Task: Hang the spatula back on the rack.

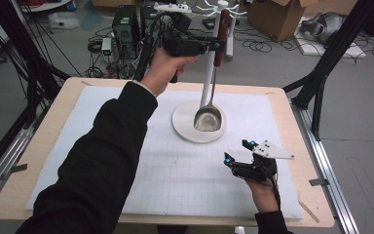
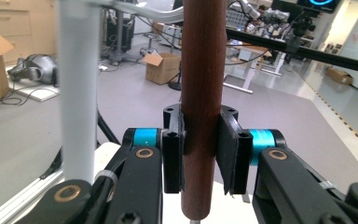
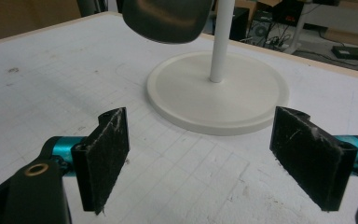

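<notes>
White gridded mat [image 1: 175, 170] on wooden table [image 1: 44, 141]; grey floor, cables, cardboard boxes [image 1: 277, 14] beyond. Left gripper [image 2: 200, 149] clamped on ladle [image 1: 208, 117] handle, above stand base [image 1: 185, 127]. Right gripper [image 3: 214, 158] spread, empty. Ladle bowl cropped in right gripper view.

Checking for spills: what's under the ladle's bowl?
The stand's round white base lies below the ladle bowl, which hangs above it. The patch directly beneath is hidden.

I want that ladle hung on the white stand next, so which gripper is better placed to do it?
Left. The left gripper is shut on the ladle's wooden handle, up beside the stand's pole. The right gripper sits open and low over the mat.
</notes>
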The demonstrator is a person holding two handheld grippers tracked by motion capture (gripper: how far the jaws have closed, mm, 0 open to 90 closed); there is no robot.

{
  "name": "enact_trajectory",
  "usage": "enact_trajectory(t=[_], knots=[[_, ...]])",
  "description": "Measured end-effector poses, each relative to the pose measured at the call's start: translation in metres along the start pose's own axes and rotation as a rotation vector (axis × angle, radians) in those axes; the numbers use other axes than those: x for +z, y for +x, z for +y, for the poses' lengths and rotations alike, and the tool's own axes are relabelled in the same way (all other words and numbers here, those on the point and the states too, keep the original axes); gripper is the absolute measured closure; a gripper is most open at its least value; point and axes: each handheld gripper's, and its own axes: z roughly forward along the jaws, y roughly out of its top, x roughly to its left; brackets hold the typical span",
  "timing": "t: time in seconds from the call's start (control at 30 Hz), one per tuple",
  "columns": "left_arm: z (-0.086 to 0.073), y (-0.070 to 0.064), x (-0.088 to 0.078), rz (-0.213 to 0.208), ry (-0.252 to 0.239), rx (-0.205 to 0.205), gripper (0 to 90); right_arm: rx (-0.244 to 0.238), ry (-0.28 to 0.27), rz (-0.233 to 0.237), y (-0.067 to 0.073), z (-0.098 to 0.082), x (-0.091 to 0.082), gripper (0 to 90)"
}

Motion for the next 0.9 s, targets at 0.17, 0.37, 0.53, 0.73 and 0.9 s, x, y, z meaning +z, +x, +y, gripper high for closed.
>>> enact_trajectory(t=[0.17, 0.37, 0.53, 0.73, 0.9], knots=[[-0.003, 0.007, 0.001, 0.021, 0.011, -0.005, 73.2, 0.007, 0.005, 0.001, 0.0, -0.001, 0.0, 18.9], [-0.006, 0.003, -0.002, 0.044, -0.017, 0.008, 70.9, 0.016, 0.007, 0.001, 0.0, -0.005, 0.0, 18.9], [-0.025, -0.004, -0.024, 0.093, -0.067, 0.037, 47.0, 0.005, 0.006, -0.008, 0.0, -0.009, -0.002, 18.9], [-0.053, -0.008, -0.062, 0.115, -0.12, 0.067, 33.4, 0.01, 0.022, -0.012, -0.002, -0.013, -0.001, 18.9], [-0.087, -0.01, -0.091, 0.145, -0.107, 0.107, 25.1, 0.013, 0.038, -0.028, -0.006, -0.016, 0.001, 18.8]])
